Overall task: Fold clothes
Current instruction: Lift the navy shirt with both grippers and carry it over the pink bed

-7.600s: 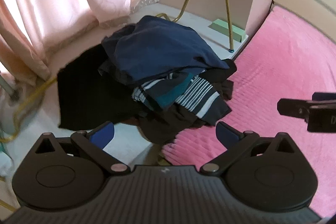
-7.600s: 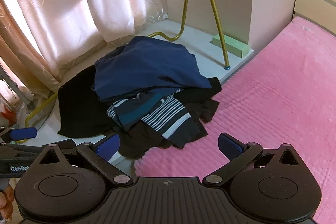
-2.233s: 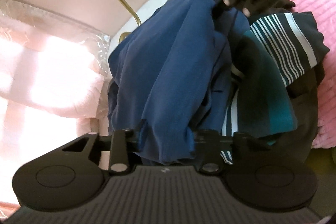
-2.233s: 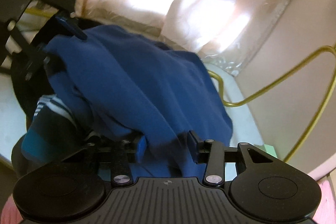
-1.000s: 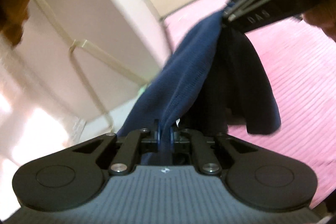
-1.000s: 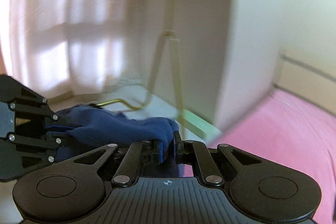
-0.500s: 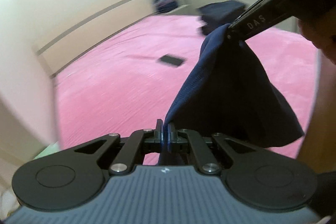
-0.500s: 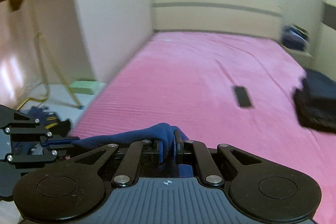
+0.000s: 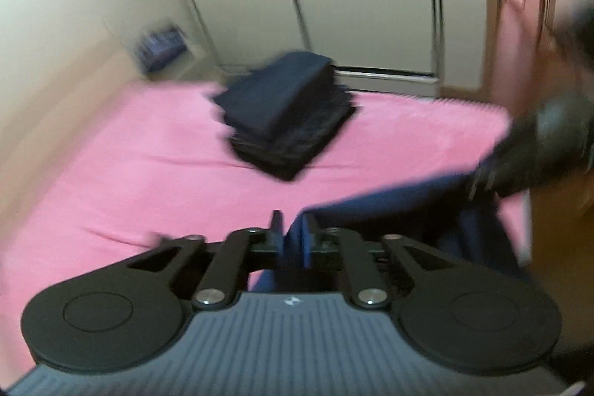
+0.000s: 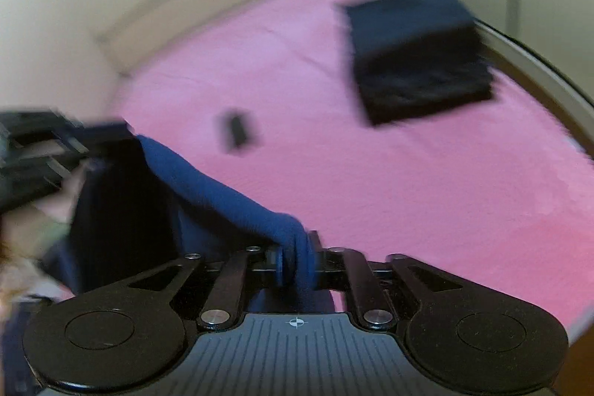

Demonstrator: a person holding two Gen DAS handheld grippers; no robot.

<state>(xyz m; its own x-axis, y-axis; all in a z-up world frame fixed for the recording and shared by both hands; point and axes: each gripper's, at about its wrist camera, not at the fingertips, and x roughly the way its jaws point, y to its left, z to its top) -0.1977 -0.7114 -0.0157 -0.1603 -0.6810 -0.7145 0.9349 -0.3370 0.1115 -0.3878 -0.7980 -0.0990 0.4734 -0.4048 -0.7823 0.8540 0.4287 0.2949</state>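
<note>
A: Our left gripper (image 9: 291,240) and right gripper (image 10: 297,260) each clamp an edge of the navy garment (image 10: 208,188), hanging between them over the pink bed (image 10: 408,173).

B: Let's pull it taut and lay it flat, clear of the folded stack (image 9: 286,121).

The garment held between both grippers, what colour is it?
Navy blue garment, clearest in the right wrist view.

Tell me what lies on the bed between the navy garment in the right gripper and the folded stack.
Right wrist view: only a small dark object, too blurred to identify, between garment and stack; otherwise bare pink bed.
</note>
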